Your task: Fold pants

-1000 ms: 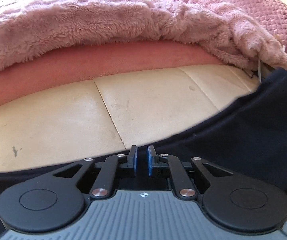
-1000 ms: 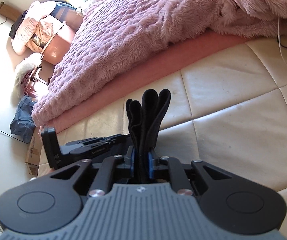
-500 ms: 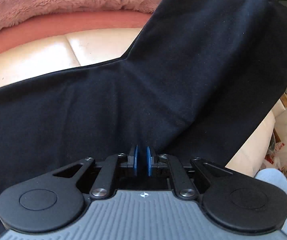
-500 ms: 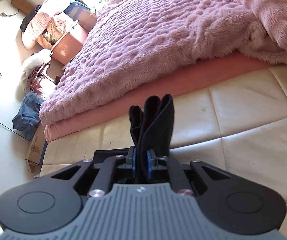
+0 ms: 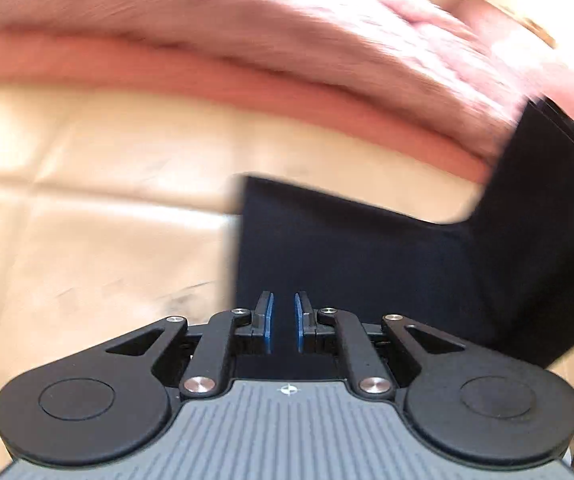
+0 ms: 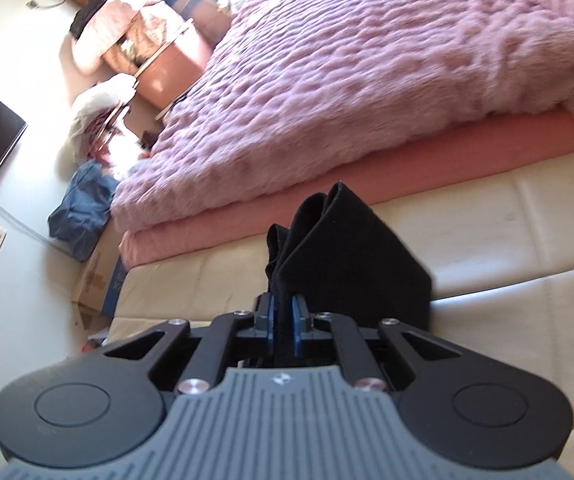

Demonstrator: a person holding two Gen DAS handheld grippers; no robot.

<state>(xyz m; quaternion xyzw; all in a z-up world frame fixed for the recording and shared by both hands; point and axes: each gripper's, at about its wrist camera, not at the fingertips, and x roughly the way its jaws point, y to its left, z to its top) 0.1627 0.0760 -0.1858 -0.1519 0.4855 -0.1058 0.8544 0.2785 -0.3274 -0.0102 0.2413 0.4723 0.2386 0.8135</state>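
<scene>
While the right gripper (image 6: 283, 312) clamps a bunched edge of the black fabric pants (image 6: 351, 256), the left gripper (image 5: 283, 320), jaws slightly parted with cloth between them (grip unclear), risks dropping its side onto the cream leather bench (image 5: 87, 240).

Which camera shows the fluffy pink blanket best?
The right wrist view: the fluffy pink blanket is fairly sharp there, its bumpy surface spreading across the bed above the black pants pinched in the right gripper. The left wrist view shows only a blurred strip of it along the top.
</scene>
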